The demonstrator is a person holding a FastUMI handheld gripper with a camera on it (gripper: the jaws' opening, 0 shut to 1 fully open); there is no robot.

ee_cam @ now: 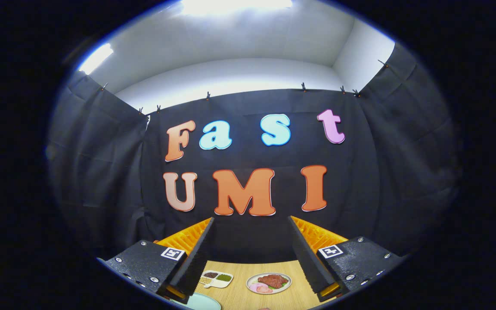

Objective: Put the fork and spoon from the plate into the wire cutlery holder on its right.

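Pale-wood bench [248,269] lies low between the fingers, and the gripper [250,258] is spread wide, gripping nothing. A pale blue plate [198,302] peeks beside the left finger; fork, spoon and wire holder I cannot make out.

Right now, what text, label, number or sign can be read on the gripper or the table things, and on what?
None readable.
Gripper, open, nothing between its fingers: two square markers, coded patterns, no words.
Meat plate and divided tray on the table: no labels visible.
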